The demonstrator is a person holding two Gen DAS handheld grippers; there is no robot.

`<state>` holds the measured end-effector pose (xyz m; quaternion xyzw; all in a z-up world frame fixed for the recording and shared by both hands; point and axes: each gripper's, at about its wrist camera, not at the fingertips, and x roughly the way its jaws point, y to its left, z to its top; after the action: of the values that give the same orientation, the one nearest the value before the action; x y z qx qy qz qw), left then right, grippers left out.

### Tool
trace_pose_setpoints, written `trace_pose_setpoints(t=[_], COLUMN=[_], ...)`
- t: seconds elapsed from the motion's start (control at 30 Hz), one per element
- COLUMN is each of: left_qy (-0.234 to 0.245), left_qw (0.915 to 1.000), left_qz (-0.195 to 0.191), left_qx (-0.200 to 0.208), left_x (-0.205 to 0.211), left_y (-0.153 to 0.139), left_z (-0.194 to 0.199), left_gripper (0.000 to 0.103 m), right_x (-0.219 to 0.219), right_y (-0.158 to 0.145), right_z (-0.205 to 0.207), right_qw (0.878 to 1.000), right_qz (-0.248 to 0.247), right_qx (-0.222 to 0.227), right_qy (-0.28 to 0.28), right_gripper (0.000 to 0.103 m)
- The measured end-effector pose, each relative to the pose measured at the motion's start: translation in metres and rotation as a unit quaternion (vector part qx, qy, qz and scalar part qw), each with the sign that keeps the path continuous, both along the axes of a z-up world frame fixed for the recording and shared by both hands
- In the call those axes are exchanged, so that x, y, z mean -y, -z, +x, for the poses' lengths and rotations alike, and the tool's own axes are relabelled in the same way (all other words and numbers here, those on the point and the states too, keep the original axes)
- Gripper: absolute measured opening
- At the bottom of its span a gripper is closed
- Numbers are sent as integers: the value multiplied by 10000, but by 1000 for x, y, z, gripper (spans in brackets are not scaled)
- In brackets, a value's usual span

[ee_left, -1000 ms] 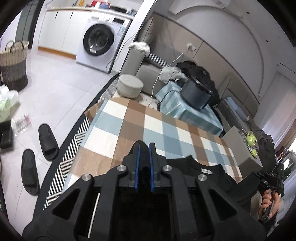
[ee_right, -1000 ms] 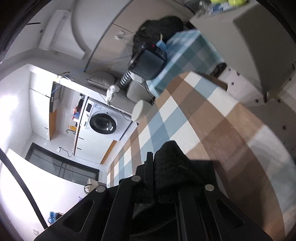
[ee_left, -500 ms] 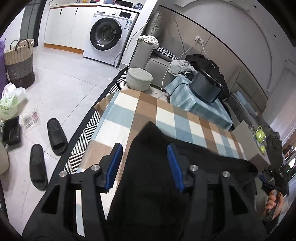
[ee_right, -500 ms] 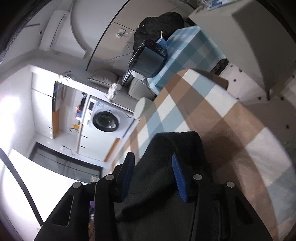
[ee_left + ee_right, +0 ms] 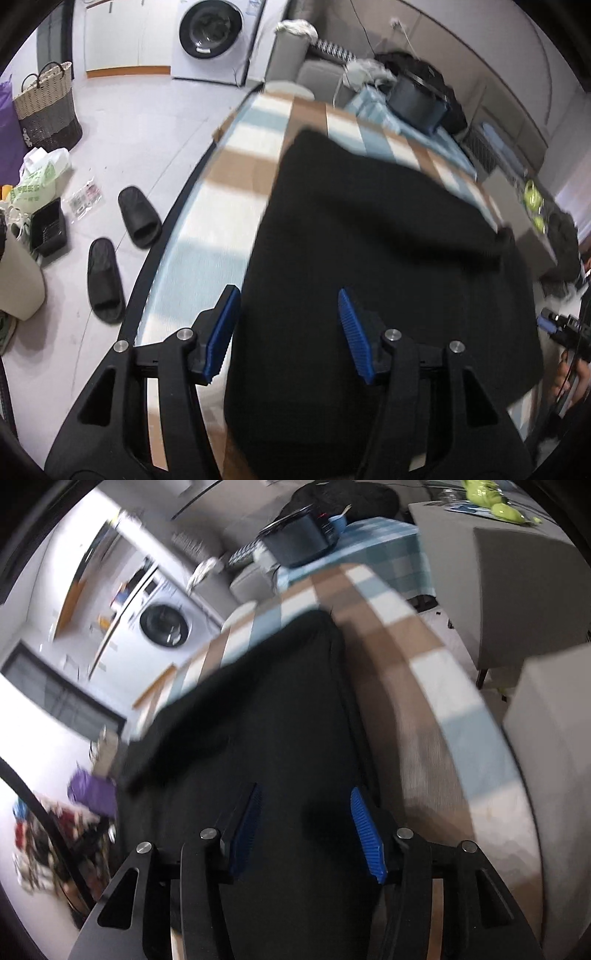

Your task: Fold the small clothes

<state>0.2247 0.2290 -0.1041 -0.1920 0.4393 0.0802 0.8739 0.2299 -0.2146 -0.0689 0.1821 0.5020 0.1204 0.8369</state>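
A black garment (image 5: 376, 258) lies spread flat on the table with the checked blue, brown and white cloth (image 5: 240, 162). It also shows in the right wrist view (image 5: 280, 716). My left gripper (image 5: 288, 325) is open above the garment's near left part, holding nothing. My right gripper (image 5: 306, 827) is open above the garment's near right part, holding nothing. The checked cloth (image 5: 424, 686) runs along the garment's right edge.
Two black slippers (image 5: 122, 243) lie on the floor left of the table, near a woven basket (image 5: 48, 107) and bags. A washing machine (image 5: 210, 33) stands at the back. A low table with a dark pot (image 5: 417, 99) and a grey cabinet (image 5: 524, 576) stand beyond.
Both grippers were shut on the garment a second ago. They have opened, let it go, and pulled back. The garment now lies flat on the table.
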Motion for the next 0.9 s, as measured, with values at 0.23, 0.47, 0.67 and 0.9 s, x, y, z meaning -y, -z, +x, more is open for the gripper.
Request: trace_pose_setpoints(t=[0.23,0.47,0.67,0.9], left_qy=[85,396,327,340], left_qw=[9996,9991,9994,9993], left_qz=[-42,132,91,94], left_qx=[-279,-89,-38,-95], left_x=[21,50,57,74], left_y=[20,19,17,10], left_z=[-43,-63,-91,-148], left_gripper=[52,9,8,8], right_x=[-19,-29,-29,-16], right_y=[11,14,18,17], right_z=[-53,-67,-72,-98], right_qw=[9984,9965,9937,9944], right_qz=[-428,-664,-917,-862], right_qx=[90,209,313,147], right_qy=[-370,-458,-557,-590], right_gripper=[52,40,16,14])
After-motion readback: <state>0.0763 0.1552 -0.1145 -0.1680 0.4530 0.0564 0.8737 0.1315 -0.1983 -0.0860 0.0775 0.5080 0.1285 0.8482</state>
